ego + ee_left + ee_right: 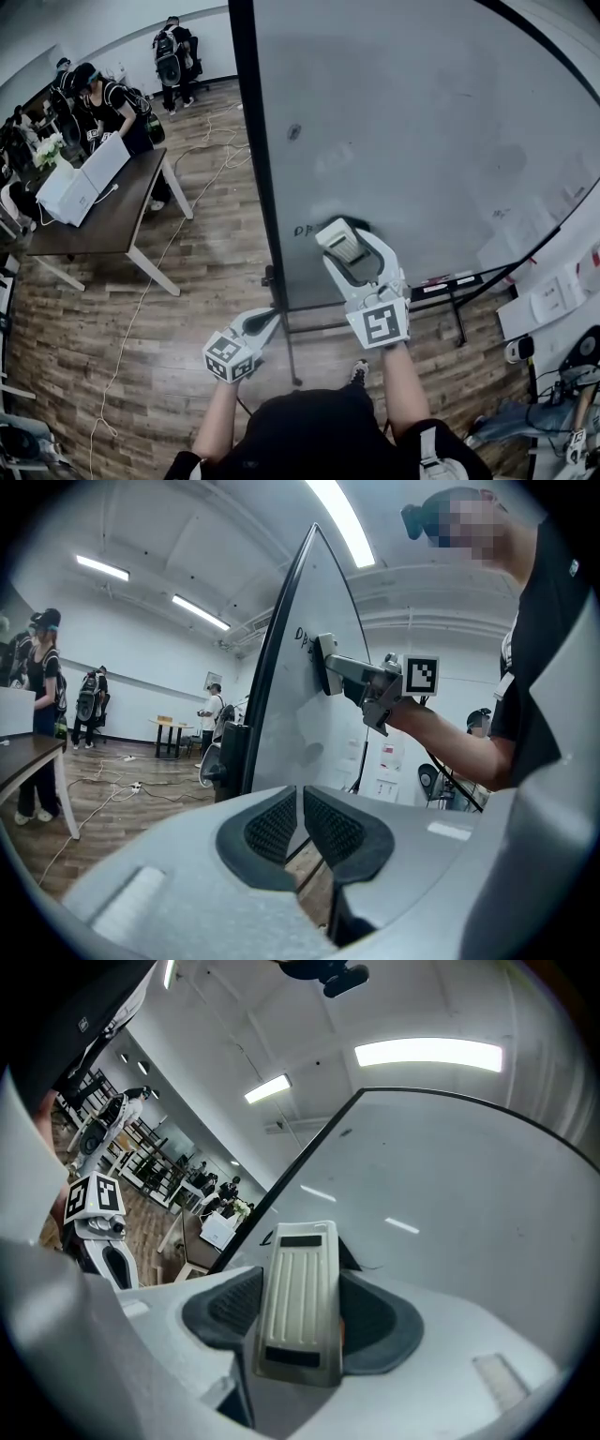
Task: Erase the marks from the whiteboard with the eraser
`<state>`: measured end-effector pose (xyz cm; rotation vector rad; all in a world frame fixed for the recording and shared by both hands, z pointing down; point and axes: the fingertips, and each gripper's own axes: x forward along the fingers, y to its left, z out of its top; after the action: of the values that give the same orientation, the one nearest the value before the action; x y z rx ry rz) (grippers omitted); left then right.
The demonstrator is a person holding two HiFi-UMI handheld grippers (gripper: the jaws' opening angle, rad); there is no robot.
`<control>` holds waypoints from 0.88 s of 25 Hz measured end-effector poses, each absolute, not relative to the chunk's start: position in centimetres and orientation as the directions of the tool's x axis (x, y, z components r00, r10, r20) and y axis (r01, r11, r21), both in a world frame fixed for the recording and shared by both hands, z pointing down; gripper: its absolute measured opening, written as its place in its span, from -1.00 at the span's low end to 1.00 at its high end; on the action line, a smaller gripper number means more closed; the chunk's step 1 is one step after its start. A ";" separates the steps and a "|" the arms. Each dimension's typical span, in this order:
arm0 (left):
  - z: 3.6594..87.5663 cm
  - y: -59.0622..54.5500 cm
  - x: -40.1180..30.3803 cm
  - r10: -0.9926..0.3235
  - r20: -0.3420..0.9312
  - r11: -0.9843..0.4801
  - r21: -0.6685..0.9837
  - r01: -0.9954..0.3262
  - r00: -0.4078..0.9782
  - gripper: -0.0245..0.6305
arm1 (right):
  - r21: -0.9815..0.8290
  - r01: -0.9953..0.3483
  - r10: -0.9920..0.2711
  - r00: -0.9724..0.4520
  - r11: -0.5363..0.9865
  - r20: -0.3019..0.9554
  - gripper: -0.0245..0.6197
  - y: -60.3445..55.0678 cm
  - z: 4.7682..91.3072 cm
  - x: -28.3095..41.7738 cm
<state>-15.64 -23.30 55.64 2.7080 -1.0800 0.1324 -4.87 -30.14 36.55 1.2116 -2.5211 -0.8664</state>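
Right gripper (300,1309): clamped on eraser (300,1265), pressed to whiteboard (422,141).
Left gripper (301,825): jaws together, empty.
Marks (305,230): faint, apparently lettering, beside eraser.

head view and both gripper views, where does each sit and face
Head view: on the person's head, looking steeply down at the whiteboard; left forearm and right forearm show.
Left gripper view: on the left gripper, looking along its shut jaws at the board's edge; right forearm shows.
Right gripper view: on the right gripper, looking along the held eraser onto the board.
Shared: the whiteboard.
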 end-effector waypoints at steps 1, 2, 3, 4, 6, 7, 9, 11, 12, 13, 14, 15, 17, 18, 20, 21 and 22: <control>55.6 -23.3 -15.8 -0.672 0.165 -0.701 0.174 -0.692 0.722 -0.82 | 0.590 -0.641 -0.765 -0.642 0.491 -0.060 -0.13 -30.2 36.6 -5.1; 55.7 -23.3 -16.0 -0.675 0.165 -0.698 0.174 -0.695 0.719 -0.82 | 0.588 -0.641 -0.763 -0.644 0.494 -0.061 -0.13 -30.2 36.7 -5.3; 55.7 -23.3 -16.1 -0.678 0.165 -0.695 0.175 -0.698 0.716 -0.83 | 0.585 -0.641 -0.761 -0.646 0.496 -0.063 -0.13 -30.3 36.8 -5.4; 55.8 -23.3 -16.3 -0.681 0.165 -0.691 0.176 -0.701 0.713 -0.82 | 0.583 -0.643 -0.759 -0.648 0.497 -0.067 -0.13 -30.4 36.9 -5.5; 56.0 -23.3 -16.6 -0.687 0.167 -0.684 0.179 -0.707 0.707 -0.83 | 0.580 -0.645 -0.757 -0.649 0.497 -0.073 -0.13 -30.5 36.9 -5.6; 56.1 -23.3 -16.8 -0.689 0.169 -0.681 0.181 -0.710 0.705 -0.82 | 0.579 -0.646 -0.758 -0.649 0.498 -0.073 -0.13 -30.5 36.9 -5.6; 56.3 -23.3 -17.1 -0.693 0.172 -0.676 0.186 -0.714 0.701 -0.82 | 0.576 -0.648 -0.758 -0.648 0.498 -0.074 -0.13 -30.5 37.0 -5.6; 56.5 -23.3 -17.2 -0.693 0.174 -0.673 0.189 -0.715 0.699 -0.82 | 0.574 -0.649 -0.758 -0.648 0.499 -0.073 -0.13 -30.6 37.1 -5.7; 56.6 -23.3 -17.2 -0.693 0.175 -0.674 0.189 -0.714 0.700 -0.82 | 0.573 -0.650 -0.758 -0.648 0.500 -0.074 -0.13 -30.6 37.2 -5.8; 56.6 -23.3 -17.2 -0.692 0.174 -0.675 0.190 -0.713 0.701 -0.82 | 0.570 -0.651 -0.757 -0.649 0.501 -0.075 -0.13 -30.5 37.2 -5.9; 56.6 -23.2 -17.2 -0.691 0.174 -0.676 0.190 -0.712 0.702 -0.82 | 0.569 -0.651 -0.756 -0.650 0.503 -0.075 -0.13 -30.5 37.2 -6.1; 56.6 -23.2 -17.2 -0.690 0.173 -0.677 0.189 -0.711 0.703 -0.82 | 0.568 -0.650 -0.756 -0.651 0.505 -0.073 -0.13 -30.5 37.2 -6.2; 56.7 -23.2 -17.2 -0.688 0.174 -0.678 0.191 -0.710 0.704 -0.82 | 0.569 -0.645 -0.754 -0.654 0.511 -0.065 -0.13 -30.5 37.4 -6.6; 56.8 -23.2 -17.2 -0.688 0.174 -0.678 0.193 -0.710 0.705 -0.82 | 0.568 -0.643 -0.752 -0.656 0.514 -0.061 -0.13 -30.4 37.5 -6.9; 56.8 -23.2 -17.4 -0.689 0.177 -0.675 0.196 -0.711 0.703 -0.82 | 0.564 -0.639 -0.748 -0.661 0.523 -0.055 -0.13 -30.3 37.7 -7.5; 56.9 -23.1 -17.6 -0.690 0.178 -0.674 0.196 -0.713 0.701 -0.82 | 0.561 -0.638 -0.745 -0.664 0.527 -0.055 -0.13 -30.3 37.7 -7.8; 56.9 -23.1 -17.7 -0.691 0.179 -0.672 0.197 -0.714 0.700 -0.82 | 0.560 -0.637 -0.742 -0.668 0.530 -0.056 -0.13 -30.3 37.8 -8.0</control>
<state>-17.69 -23.10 56.91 2.6590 -1.1200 0.1299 -8.04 -30.25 37.81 1.1756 -2.5782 -0.8261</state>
